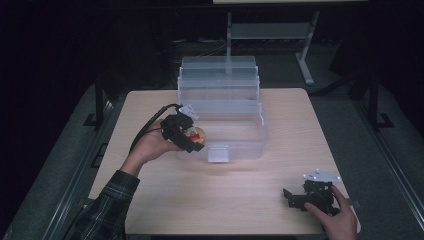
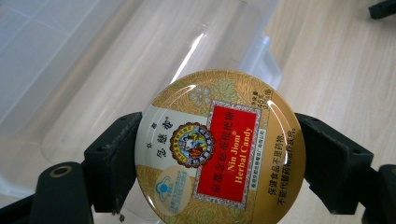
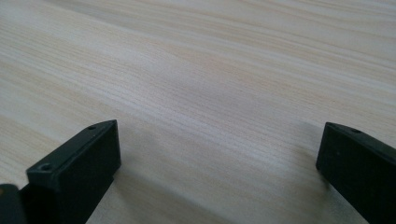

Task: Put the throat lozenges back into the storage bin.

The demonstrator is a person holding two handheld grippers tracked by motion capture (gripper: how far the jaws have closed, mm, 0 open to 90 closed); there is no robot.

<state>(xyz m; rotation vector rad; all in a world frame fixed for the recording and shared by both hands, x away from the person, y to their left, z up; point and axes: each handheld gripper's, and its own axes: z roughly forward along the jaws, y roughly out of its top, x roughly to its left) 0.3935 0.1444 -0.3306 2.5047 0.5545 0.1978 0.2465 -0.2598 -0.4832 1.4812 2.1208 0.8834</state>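
We hold the round candy tin (image 2: 219, 147) pinched by its rim between the jaws of the left gripper (image 1: 186, 134), left of centre in the high view, just at the near left corner of the clear plastic bin (image 1: 240, 145). The bin's open inside lies up and right of the tin. The right gripper (image 1: 306, 196), lower right, rests on the table (image 1: 220, 200), jaws spread and empty. Whether the tin is already over the rim is hard to make out.
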